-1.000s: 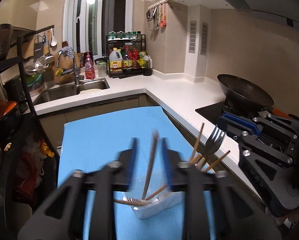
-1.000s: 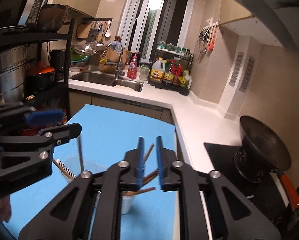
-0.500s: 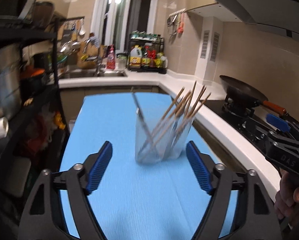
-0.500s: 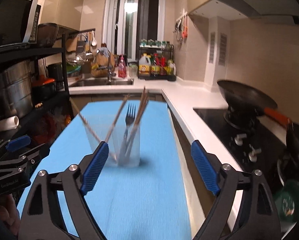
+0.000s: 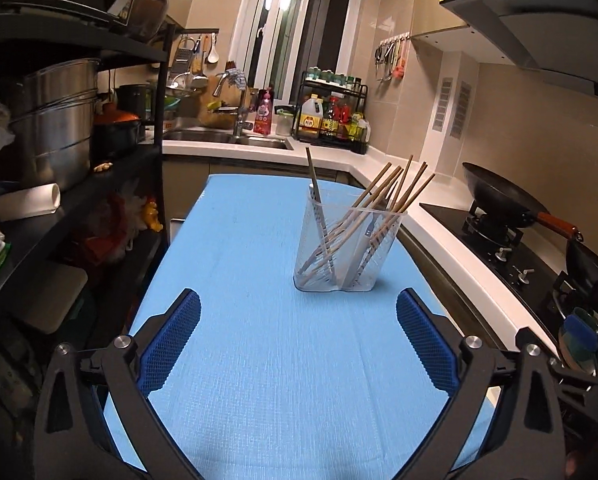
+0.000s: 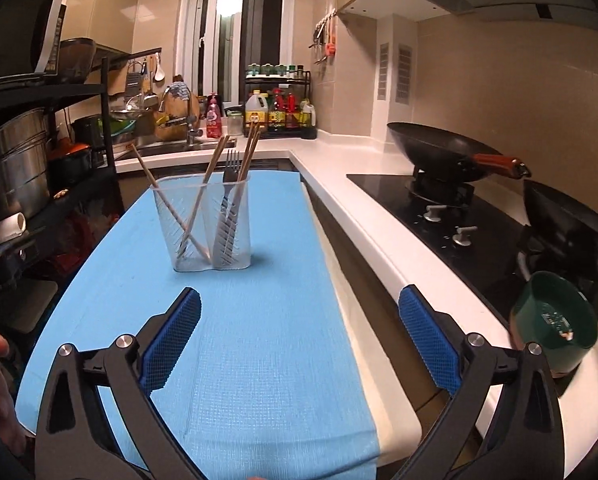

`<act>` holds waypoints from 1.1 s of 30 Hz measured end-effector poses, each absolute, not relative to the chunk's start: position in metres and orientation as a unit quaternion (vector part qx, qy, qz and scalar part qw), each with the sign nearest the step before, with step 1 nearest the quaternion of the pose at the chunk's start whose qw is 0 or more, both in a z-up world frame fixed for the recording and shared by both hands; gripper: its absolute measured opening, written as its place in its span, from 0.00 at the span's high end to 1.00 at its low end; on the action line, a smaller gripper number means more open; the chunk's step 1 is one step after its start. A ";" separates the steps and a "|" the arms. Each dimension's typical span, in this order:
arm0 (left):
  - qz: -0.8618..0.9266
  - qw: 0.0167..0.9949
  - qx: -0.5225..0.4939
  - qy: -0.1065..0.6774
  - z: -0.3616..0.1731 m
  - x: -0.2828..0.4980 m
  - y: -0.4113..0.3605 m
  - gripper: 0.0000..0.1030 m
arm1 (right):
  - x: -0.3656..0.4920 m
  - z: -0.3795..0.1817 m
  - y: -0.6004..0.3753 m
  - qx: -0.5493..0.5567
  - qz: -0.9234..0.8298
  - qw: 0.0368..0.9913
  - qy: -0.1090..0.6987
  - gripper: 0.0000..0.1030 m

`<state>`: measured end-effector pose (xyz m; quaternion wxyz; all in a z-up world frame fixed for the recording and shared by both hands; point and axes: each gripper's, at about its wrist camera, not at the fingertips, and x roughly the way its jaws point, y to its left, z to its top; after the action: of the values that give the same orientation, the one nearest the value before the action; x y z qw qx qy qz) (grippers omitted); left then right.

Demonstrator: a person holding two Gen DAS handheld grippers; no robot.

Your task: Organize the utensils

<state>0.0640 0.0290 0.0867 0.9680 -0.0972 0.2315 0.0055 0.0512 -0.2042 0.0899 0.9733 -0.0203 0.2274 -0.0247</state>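
Note:
A clear plastic utensil holder (image 5: 349, 248) stands upright on the blue mat (image 5: 259, 340). It holds several wooden chopsticks (image 5: 395, 196) and a dark fork (image 6: 230, 184). It also shows in the right wrist view (image 6: 203, 224). My left gripper (image 5: 298, 344) is open and empty, low over the mat, well short of the holder. My right gripper (image 6: 299, 340) is open and empty too, over the mat's near right part, back from the holder.
A black shelf rack with steel pots (image 5: 55, 128) stands left of the mat. A white counter (image 6: 371, 216) runs along the right, with a hob and a black wok (image 6: 443, 152). A green cup (image 6: 555, 320) sits at the near right. The sink (image 5: 227, 136) is behind.
Both grippers opened and let go of the utensils over the holder one second ago, then drew back and down. The holder now stands farther ahead of both.

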 end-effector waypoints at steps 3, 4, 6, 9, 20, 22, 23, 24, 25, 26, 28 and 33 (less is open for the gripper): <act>-0.012 0.964 -0.113 0.241 0.083 0.061 0.029 0.07 | 0.043 0.098 -0.200 -0.034 -0.024 0.975 0.216 0.05; -0.015 0.964 -0.116 0.241 0.082 0.059 0.029 0.07 | 0.041 0.099 -0.199 -0.040 -0.025 0.975 0.216 0.05; -0.016 0.967 -0.107 0.230 0.080 0.052 0.029 0.07 | 0.037 0.102 -0.197 -0.040 -0.025 0.976 0.214 0.05; -0.013 0.971 -0.085 0.224 0.076 0.046 0.027 0.07 | 0.035 0.106 -0.190 -0.042 -0.019 0.976 0.213 0.05; -0.014 0.972 -0.086 0.220 0.075 0.041 0.037 0.07 | 0.038 0.112 -0.157 -0.073 -0.006 0.975 0.211 0.05; -0.014 0.972 -0.087 0.218 0.076 0.040 0.038 0.07 | 0.038 0.112 -0.157 -0.071 -0.007 0.974 0.213 0.05; -0.013 0.972 -0.086 0.218 0.076 0.040 0.039 0.07 | 0.038 0.113 -0.158 -0.070 -0.008 0.974 0.213 0.05; -0.013 0.972 -0.086 0.218 0.076 0.041 0.037 0.07 | 0.039 0.114 -0.158 -0.070 -0.011 0.975 0.213 0.05; -0.013 0.972 -0.084 0.218 0.076 0.041 0.037 0.07 | 0.038 0.114 -0.158 -0.068 -0.013 0.975 0.212 0.05; -0.013 0.972 -0.083 0.218 0.076 0.041 0.037 0.07 | 0.039 0.114 -0.160 -0.067 -0.014 0.975 0.213 0.05; -0.013 0.972 -0.083 0.218 0.076 0.042 0.036 0.07 | 0.040 0.114 -0.161 -0.065 -0.016 0.974 0.215 0.05; -0.009 0.972 -0.091 0.215 0.077 0.041 0.039 0.07 | 0.041 0.112 -0.159 -0.068 -0.018 0.973 0.218 0.05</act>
<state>0.0409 0.0394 0.0774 0.9724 -0.0907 0.2149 -0.0094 0.0409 -0.1592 0.1119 0.9734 -0.0680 0.2179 -0.0176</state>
